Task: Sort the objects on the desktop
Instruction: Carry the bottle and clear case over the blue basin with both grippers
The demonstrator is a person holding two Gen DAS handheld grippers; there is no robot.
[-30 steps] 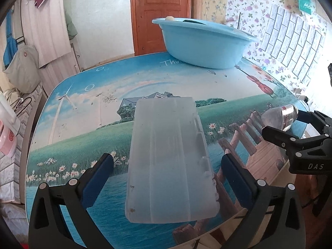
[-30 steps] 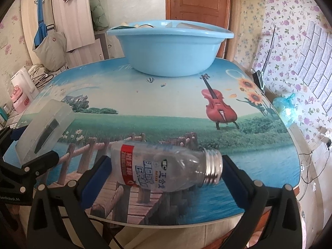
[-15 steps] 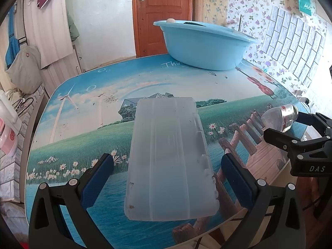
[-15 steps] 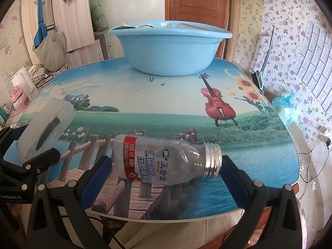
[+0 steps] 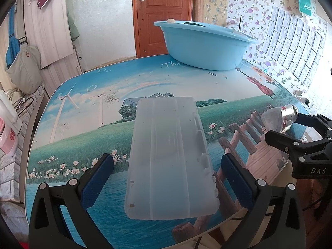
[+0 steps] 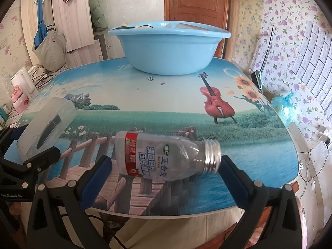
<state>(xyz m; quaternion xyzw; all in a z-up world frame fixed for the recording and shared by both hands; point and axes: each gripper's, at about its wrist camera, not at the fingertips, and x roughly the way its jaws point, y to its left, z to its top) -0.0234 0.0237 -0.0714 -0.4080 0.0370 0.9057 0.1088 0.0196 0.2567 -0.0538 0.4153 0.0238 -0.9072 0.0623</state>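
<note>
Clamping the right gripper point(image 6: 166, 161) on a clear bottle point(image 6: 161, 157), end to end: base against the pad at 9 o'clock, open metal-coloured threaded neck against the pad at 3 o'clock. Hanging just above the near edge of the table point(image 6: 145, 95), slightly tilted, neck lower. Showing a red band and blue print on the label; no cap, seemingly empty.

Closing the left gripper point(image 5: 166, 159), as it seems, on a frosted plastic box point(image 5: 168, 149), flat and long, stretching toward 12 o'clock and raised over the table; exact pad contact not being visible. Showing something dark inside in the right wrist view.

Probably handling as light things, both. Expecting the bottle to be smooth, thin-walled, ready to slip or pivot in such an end grip; taking it across the body being safer. Expecting the box to be stiff, but levering from one end.

Waiting at 12 o'clock, on the far side: a blue basin point(image 6: 170, 51), already holding some things.
</note>
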